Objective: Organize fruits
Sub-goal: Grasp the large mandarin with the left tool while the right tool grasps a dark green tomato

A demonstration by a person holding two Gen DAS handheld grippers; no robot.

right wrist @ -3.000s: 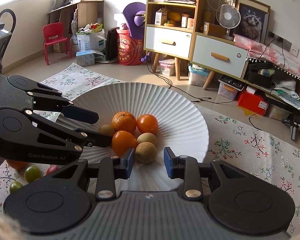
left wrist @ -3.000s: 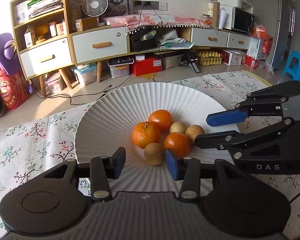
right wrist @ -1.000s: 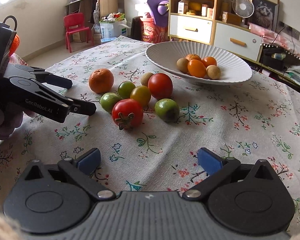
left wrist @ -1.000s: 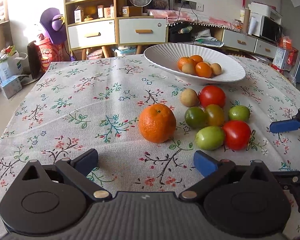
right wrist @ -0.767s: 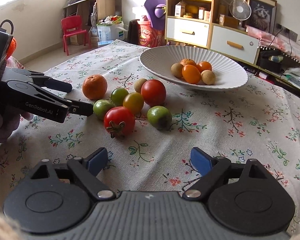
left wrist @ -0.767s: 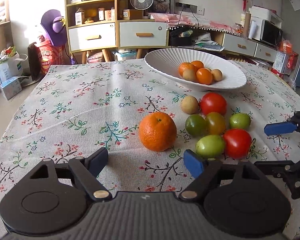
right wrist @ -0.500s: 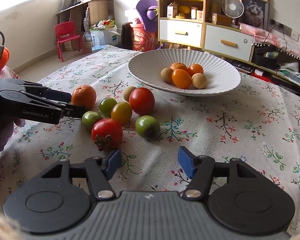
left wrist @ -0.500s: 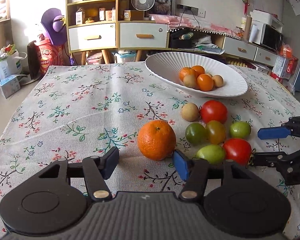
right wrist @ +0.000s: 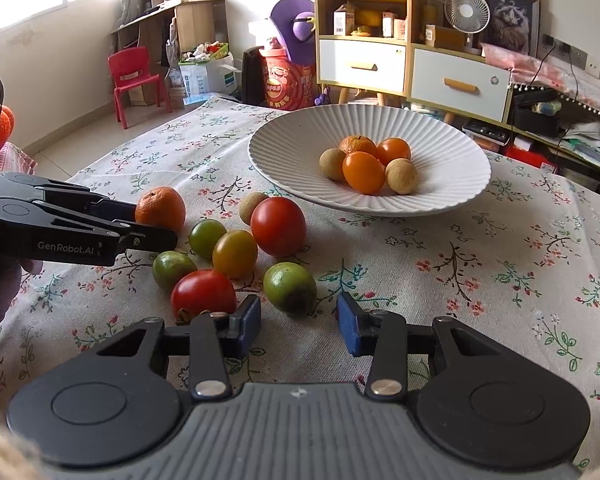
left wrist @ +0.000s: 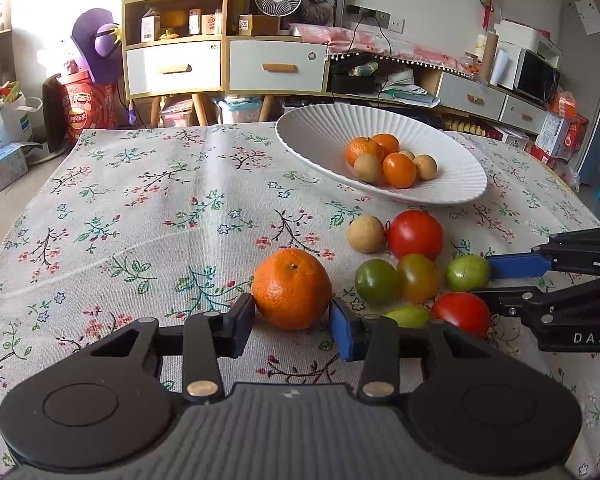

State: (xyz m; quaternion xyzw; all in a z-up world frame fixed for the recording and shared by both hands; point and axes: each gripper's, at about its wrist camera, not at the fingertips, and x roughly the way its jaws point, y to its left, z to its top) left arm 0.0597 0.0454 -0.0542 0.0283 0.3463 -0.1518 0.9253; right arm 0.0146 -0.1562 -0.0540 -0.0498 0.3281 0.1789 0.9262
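A white ribbed bowl (right wrist: 452, 192) at 12 o'clock on the floral tabletop (right wrist: 500, 264) already holds 5 small fruits. 8 loose fruits are left near the centre. The left gripper (left wrist: 292, 320) has just been closing, its fingers flanking the large orange (left wrist: 292, 288), apparently touching its sides. The right gripper (right wrist: 298, 326), also just closing, frames a green fruit (right wrist: 290, 288) without pinching it. Judged under half done.

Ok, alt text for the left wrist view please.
The left gripper has just been closing around a large orange on a floral tablecloth, pads at its sides. Tomatoes cluster to its right, and a white bowl of fruit sits behind.
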